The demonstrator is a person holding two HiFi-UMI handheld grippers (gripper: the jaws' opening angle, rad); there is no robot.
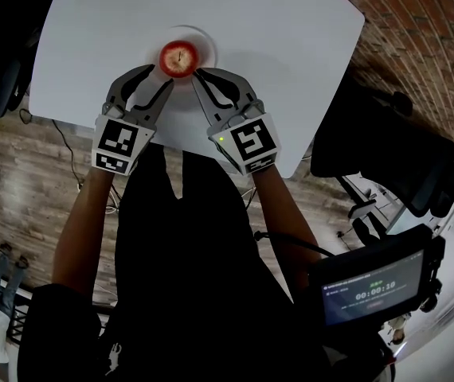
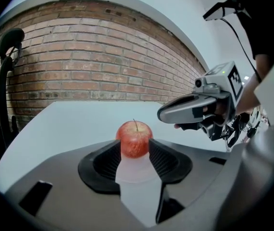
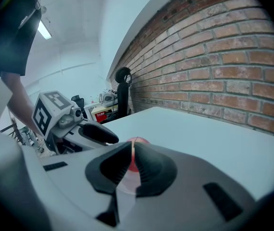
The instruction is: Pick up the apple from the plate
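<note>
Left gripper (image 1: 162, 76): your grey plastic two-jaw tool. Its jaws are spread partway with nothing pinched. Its own view looks down the gap straight at the fruit, which sits just past the tips.
Right gripper (image 1: 198, 75): same build. Its jaws are pressed together to a thin slit and hold nothing. Only a sliver of red shows through the slit.
Pads: black and ribbed, set in smooth grey shells that curve inward to the tips.
Task's thing: the round red apple (image 1: 179, 58) with yellow-flecked, glossy skin and a thin stem standing up. It rests at the centre of the plate, not lifted.
Bearings, head view: the apple is at your 12 o'clock. The left tips are at about 7 o'clock of it and the right tips at about 5 o'clock. Both are close; I cannot tell whether either touches.
Plate: a shallow round white plate (image 1: 208, 40). Its rim barely stands out against the tabletop.
Table: a matte white table (image 1: 291, 38) with rounded corners.
Backdrop: a red brick wall (image 2: 103, 61), rough, with pale mortar.
Step in hand: the approach looks finished and you are lined up for the grasp, by my reading.
Next move: you would likely ease the left gripper toward 12 o'clock until the pads straddle the apple's widest part. Widen first if the gap looks tight, then close gently and lift straight up.
Caution: the skin is smooth and the body round, so an off-centre pinch could squirt it out or roll it off the plate. Keep the right gripper from nudging it.
</note>
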